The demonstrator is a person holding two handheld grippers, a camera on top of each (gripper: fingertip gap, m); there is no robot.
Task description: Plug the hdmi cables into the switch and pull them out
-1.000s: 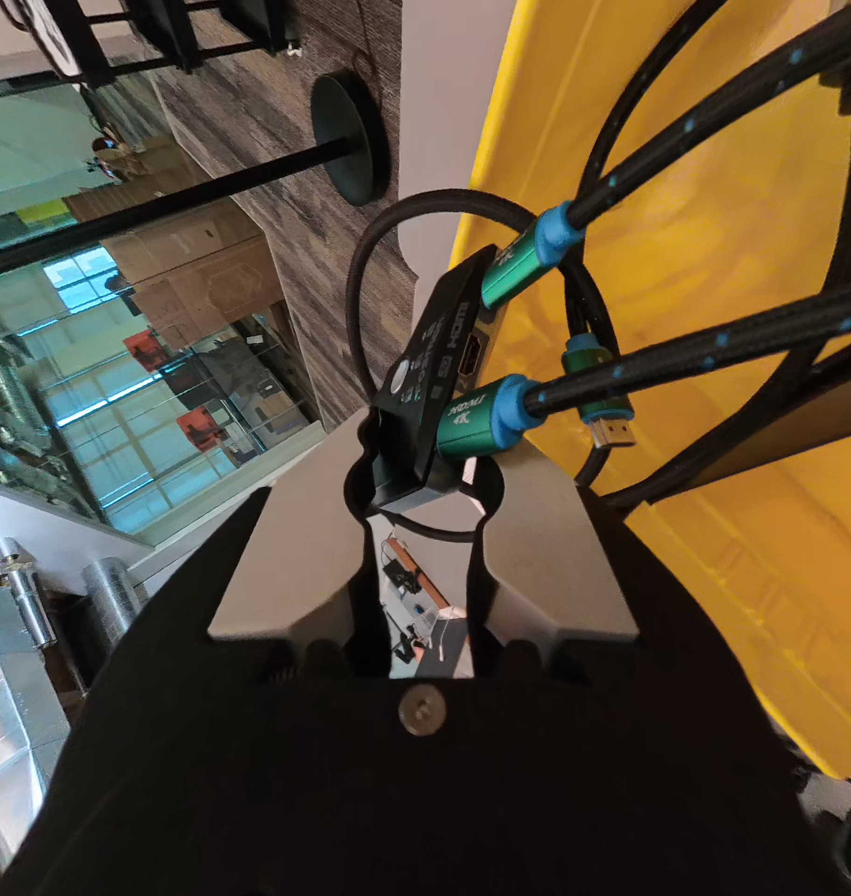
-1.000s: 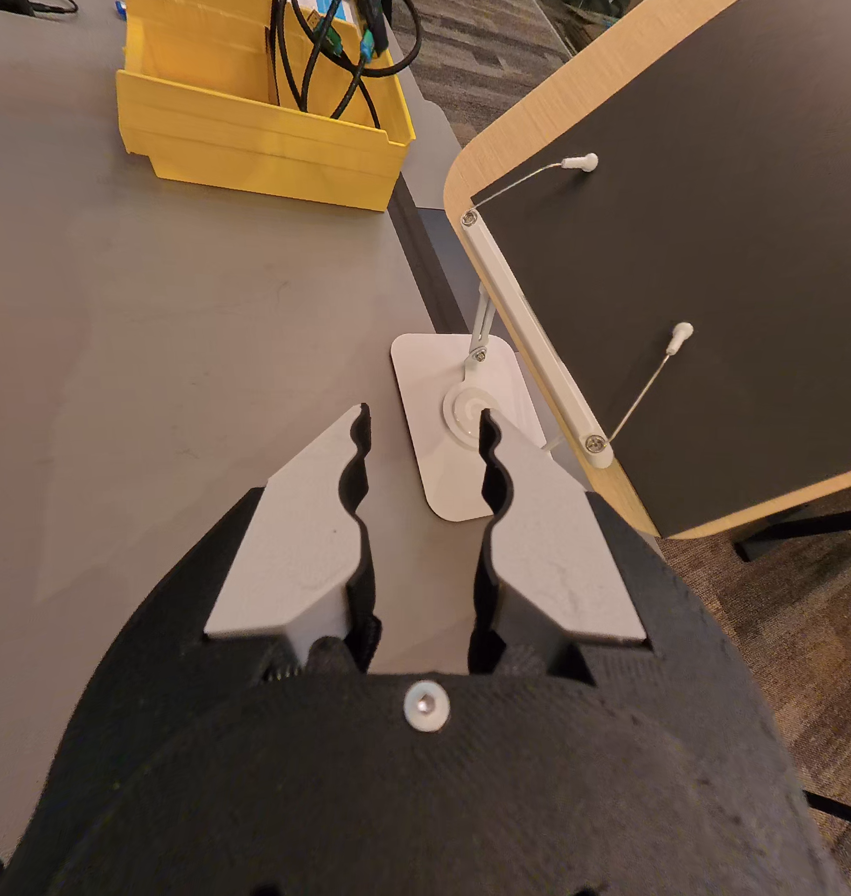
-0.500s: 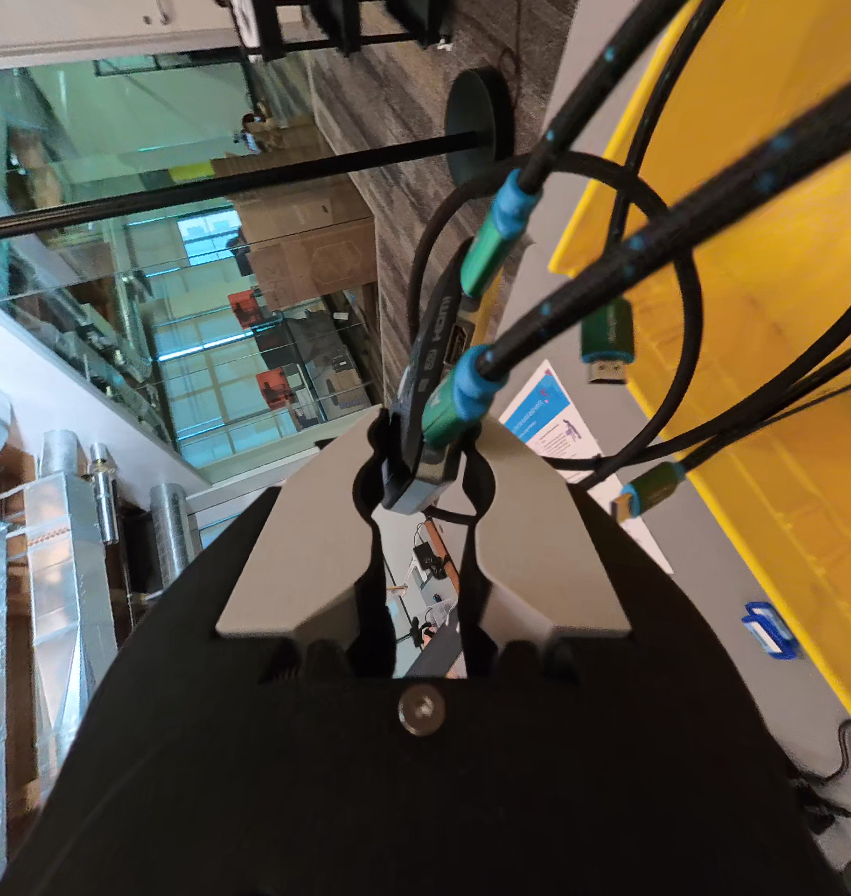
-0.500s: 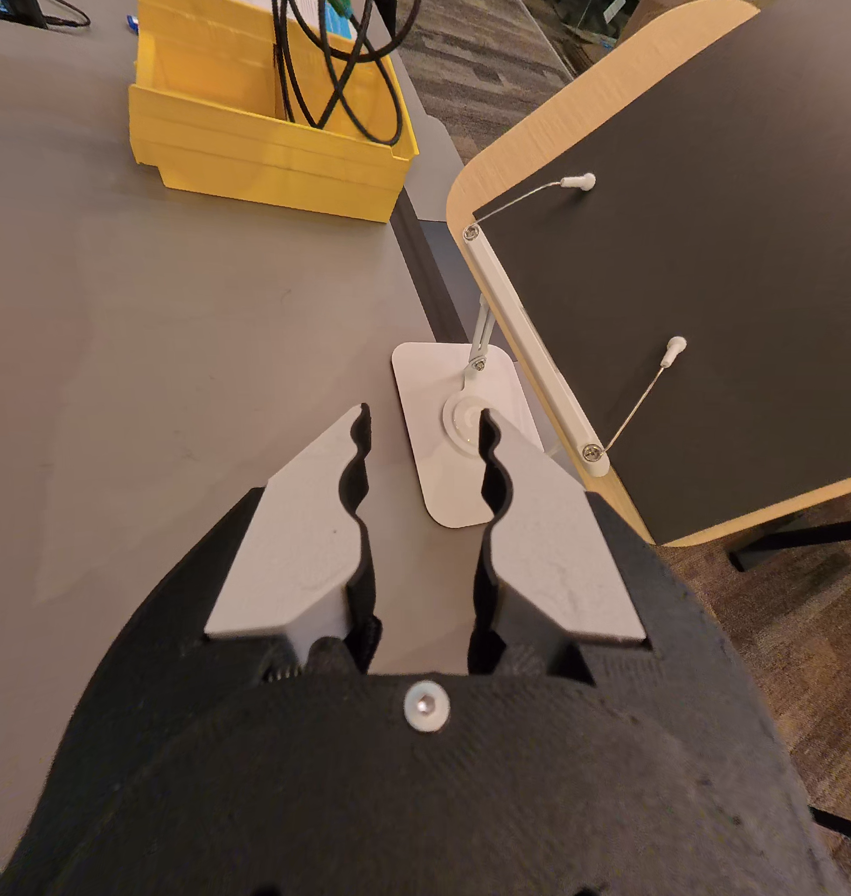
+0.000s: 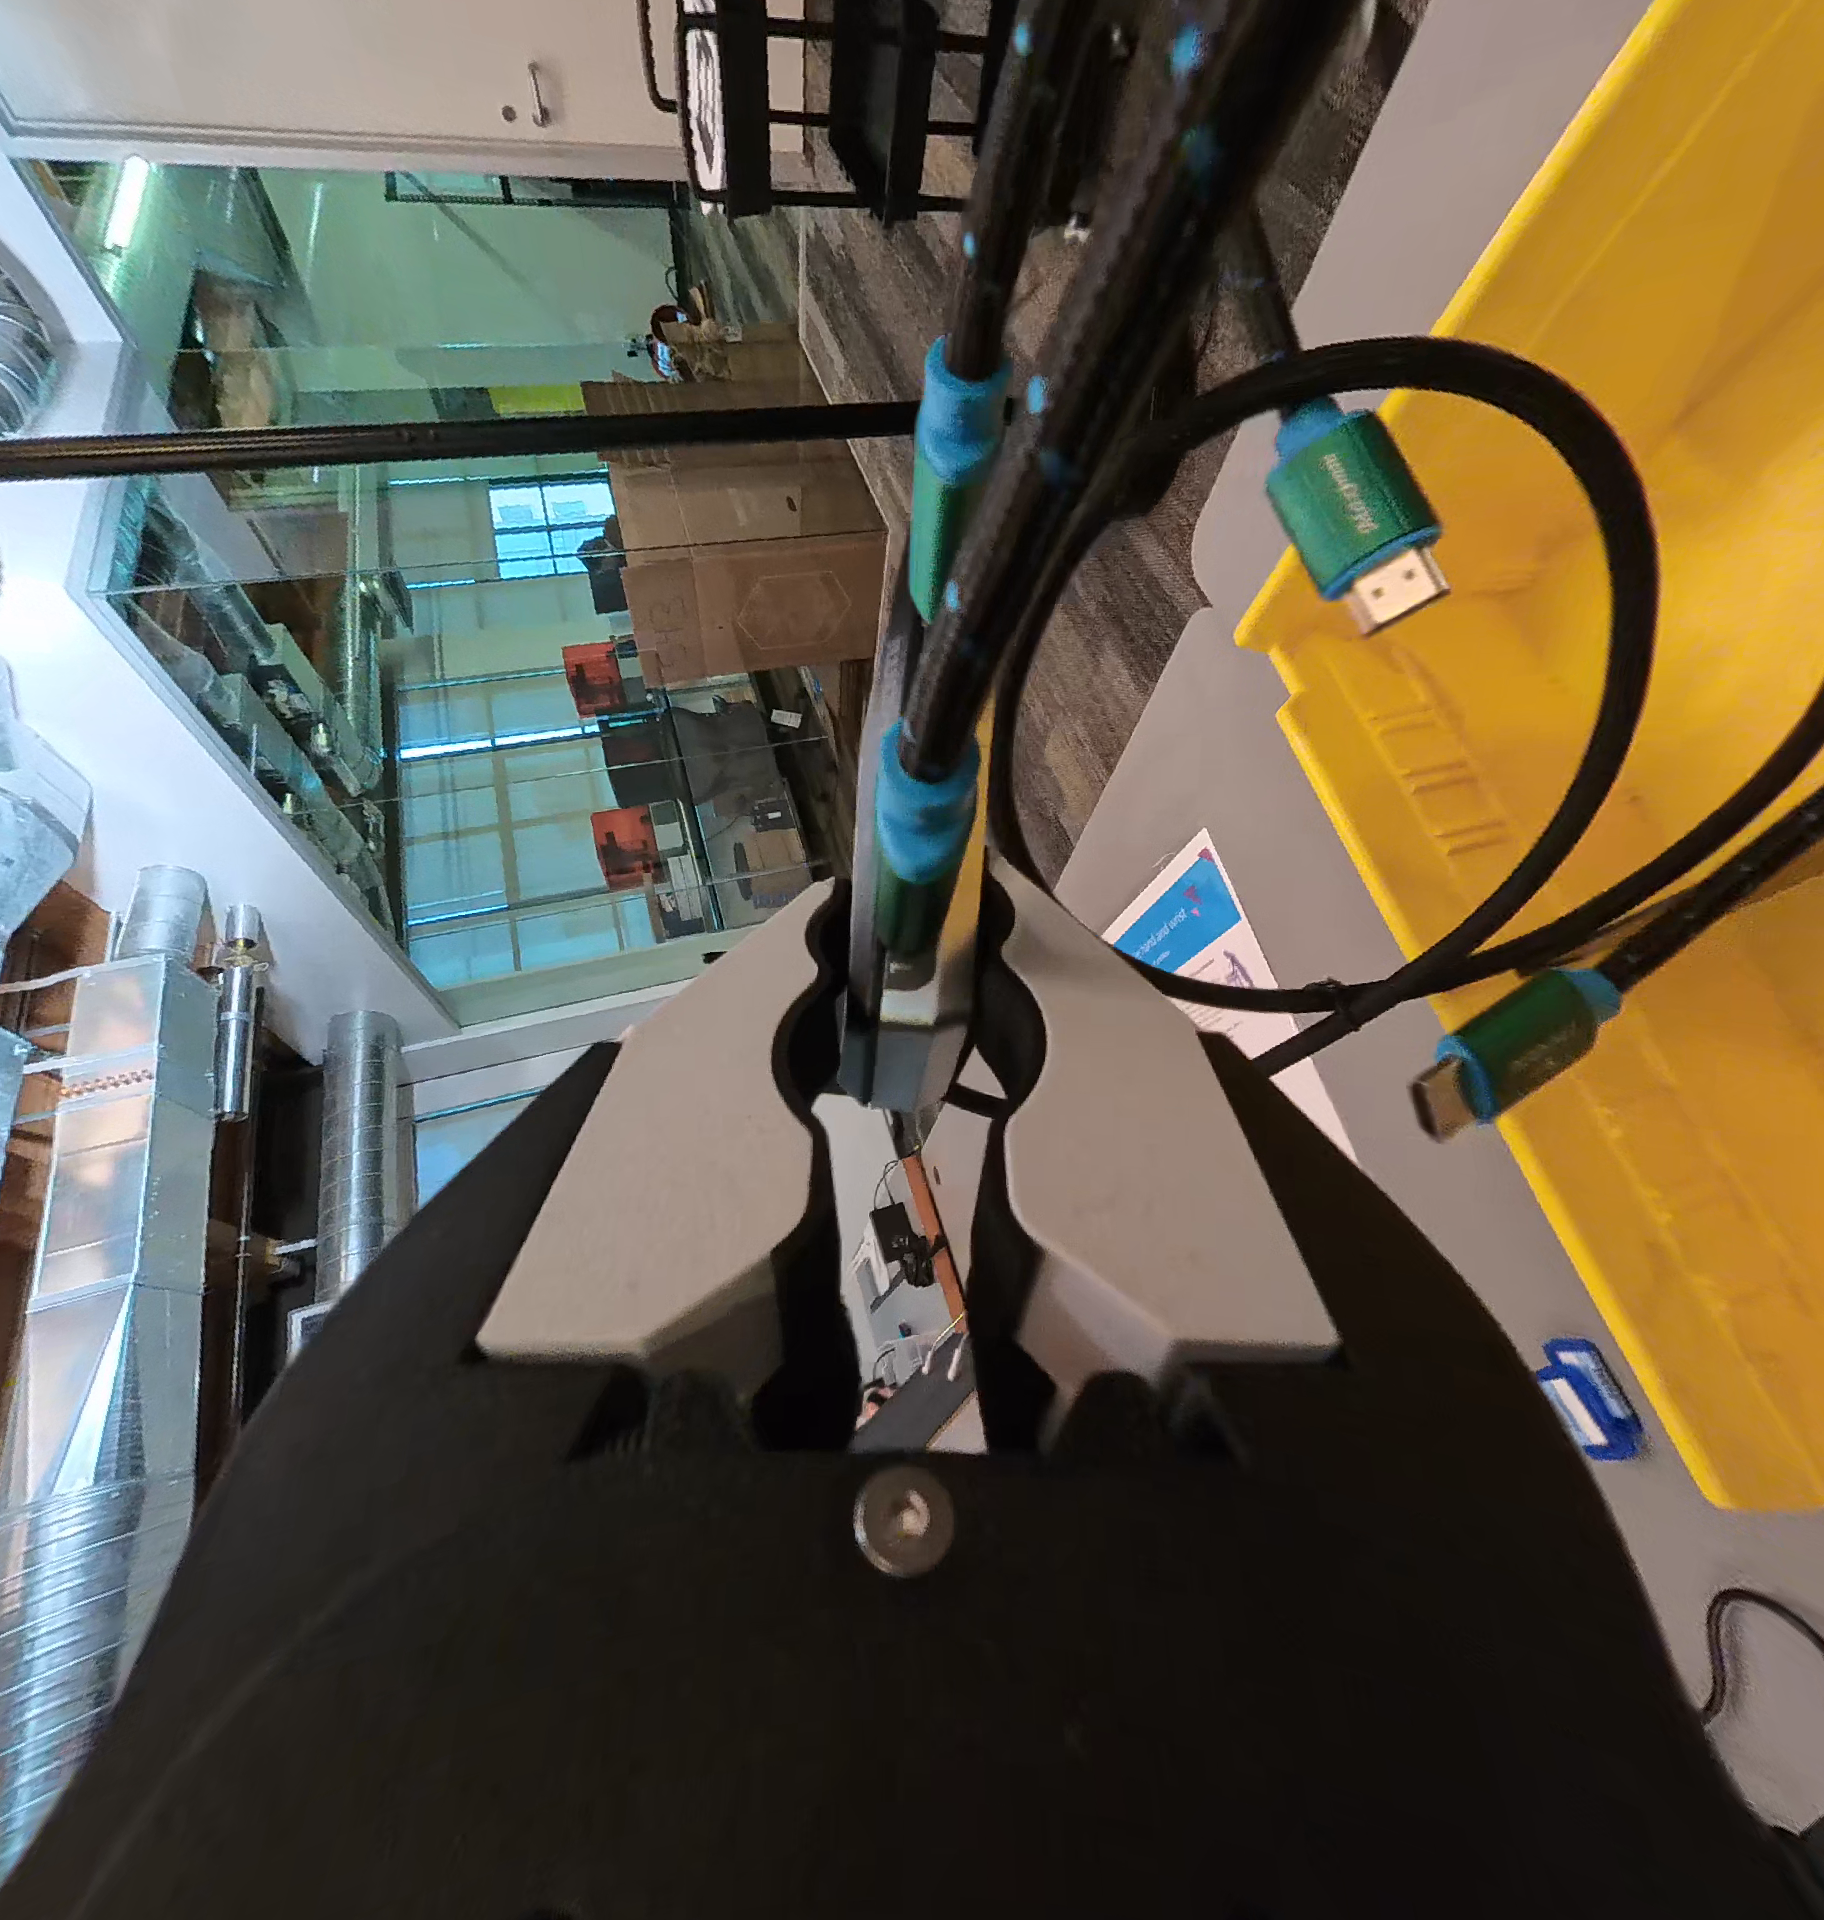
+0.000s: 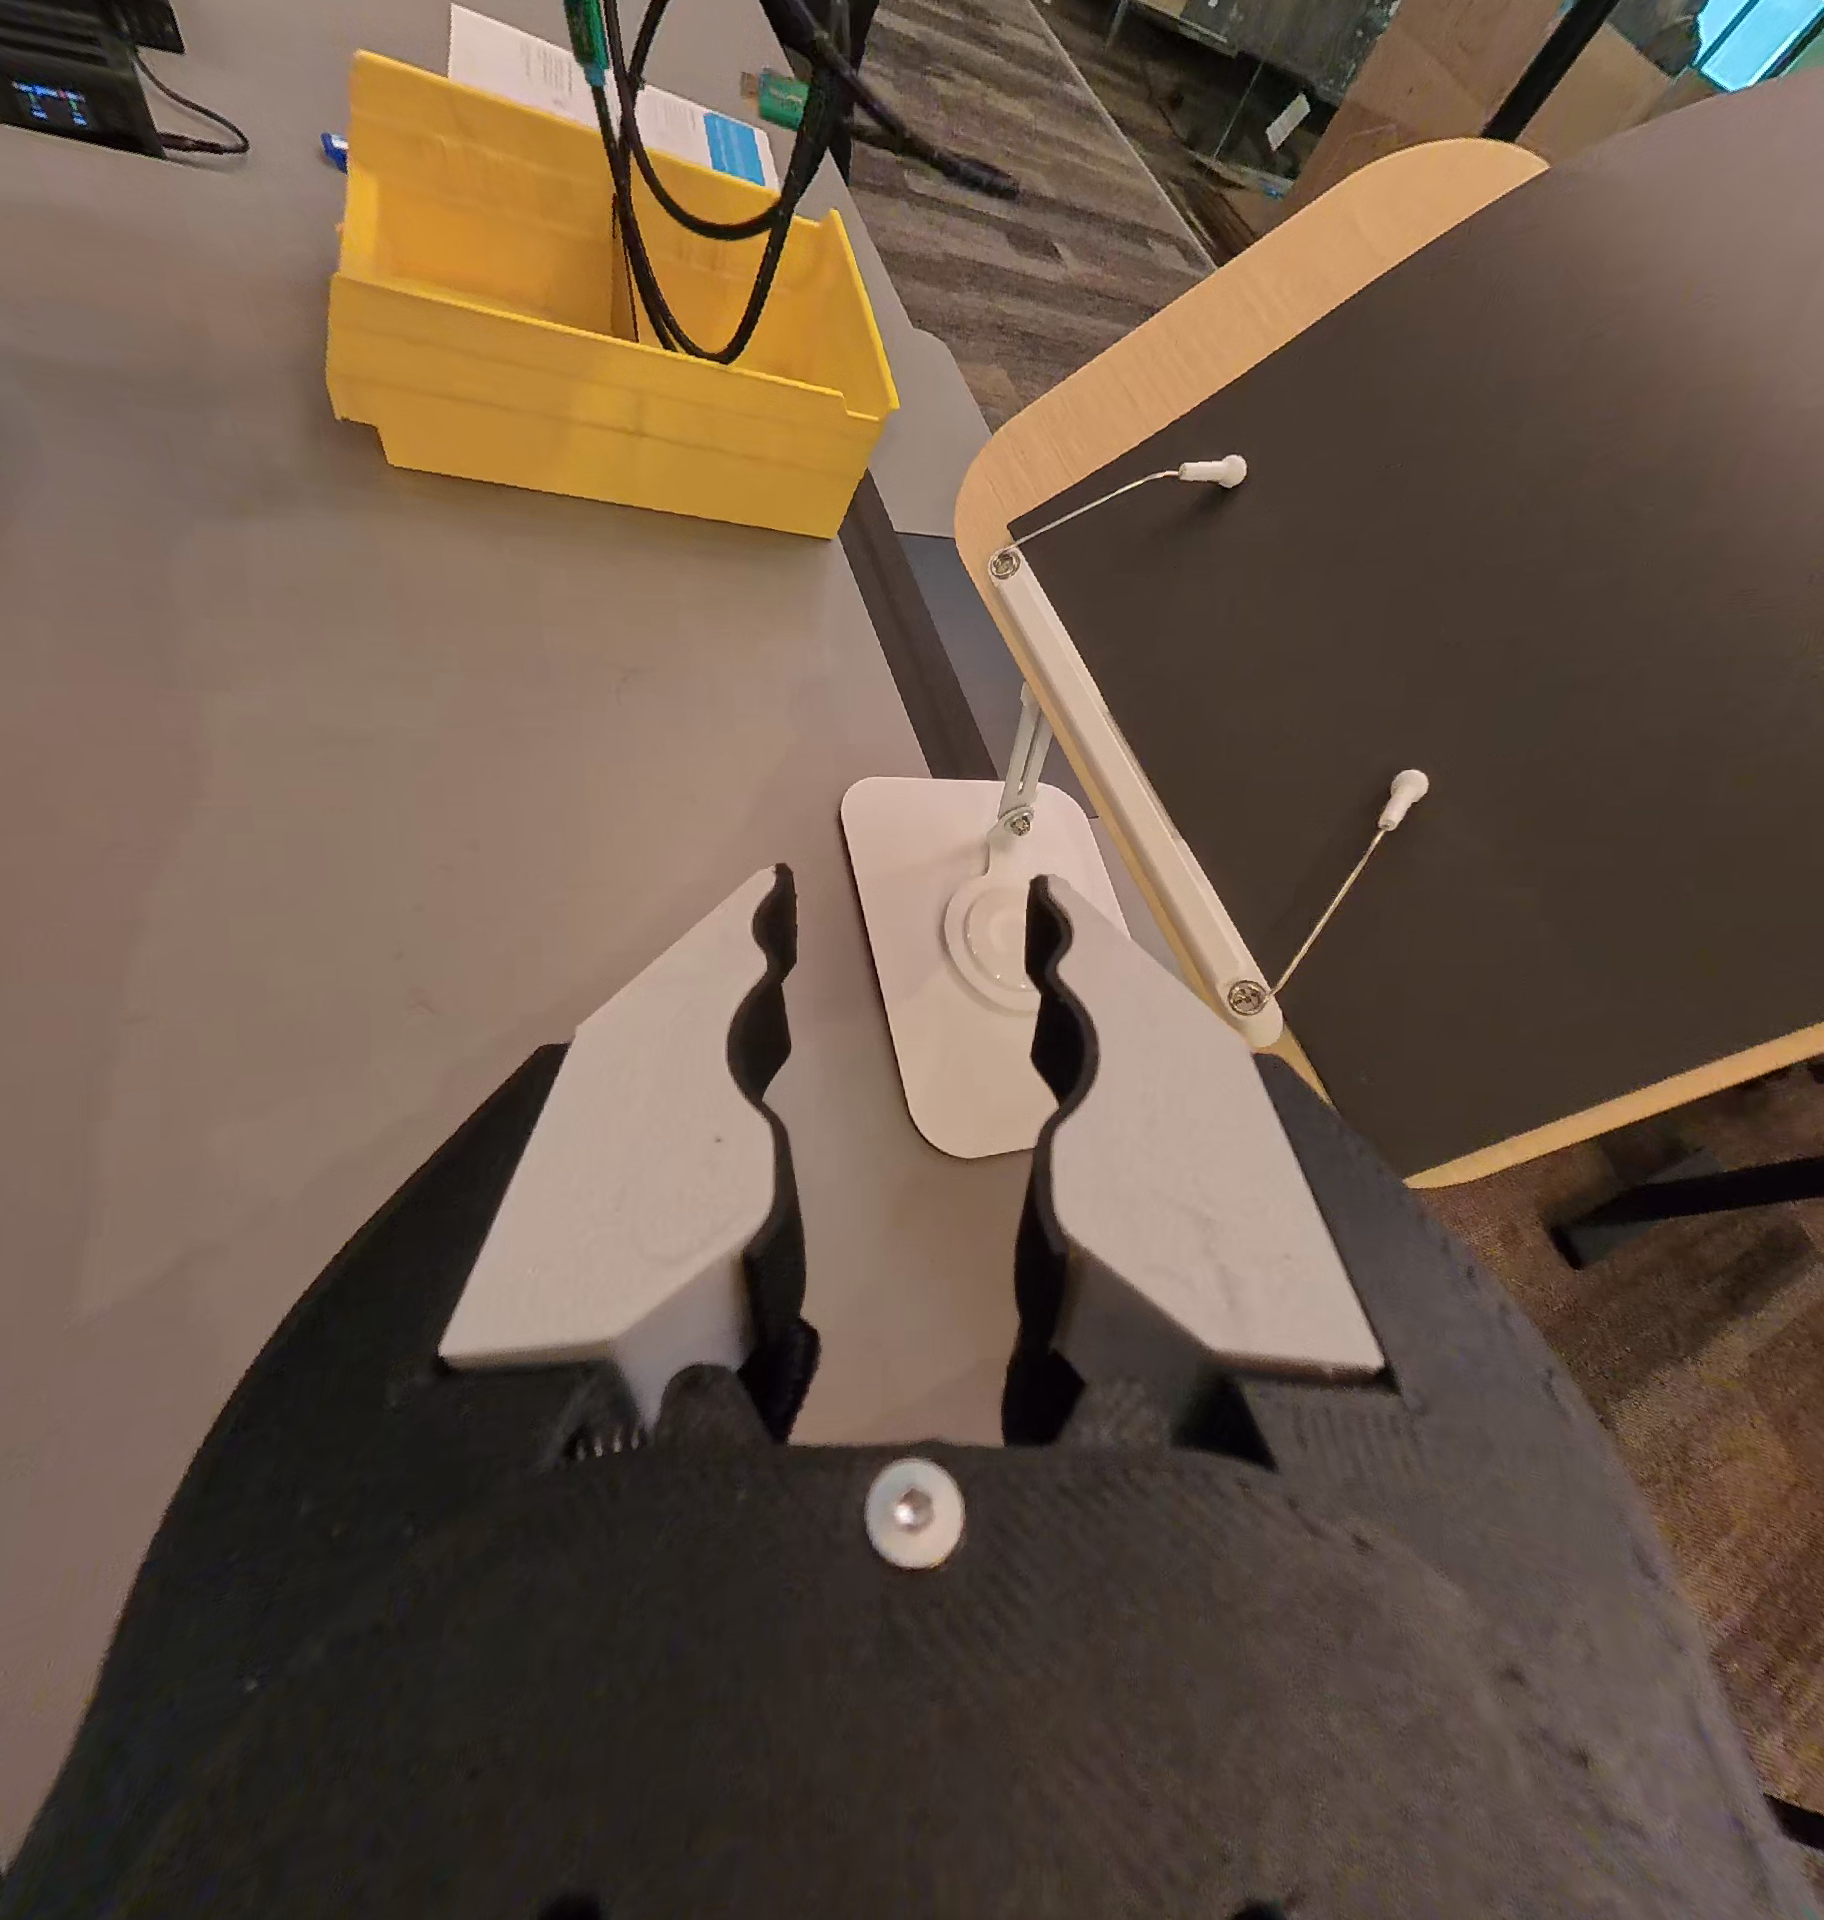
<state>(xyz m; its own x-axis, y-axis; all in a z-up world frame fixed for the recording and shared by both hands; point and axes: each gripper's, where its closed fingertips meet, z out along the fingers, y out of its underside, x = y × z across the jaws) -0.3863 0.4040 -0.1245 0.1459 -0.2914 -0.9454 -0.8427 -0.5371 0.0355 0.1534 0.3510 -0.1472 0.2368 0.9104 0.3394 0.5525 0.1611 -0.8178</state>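
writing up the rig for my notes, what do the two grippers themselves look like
Both look alike. The left gripper and the right gripper each have a broad, rounded body of rough matte black plastic with one silver screw at its centre. From it project two pale grey wedge-shaped fingers, whose inner faces are black and wavy, with scalloped notches. No cables, markings or sleeves show on either.

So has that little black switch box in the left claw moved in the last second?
Yes. The switch, clamped in the left claw, has been lifted up out of the yellow bin, dragging its plugged cables along.
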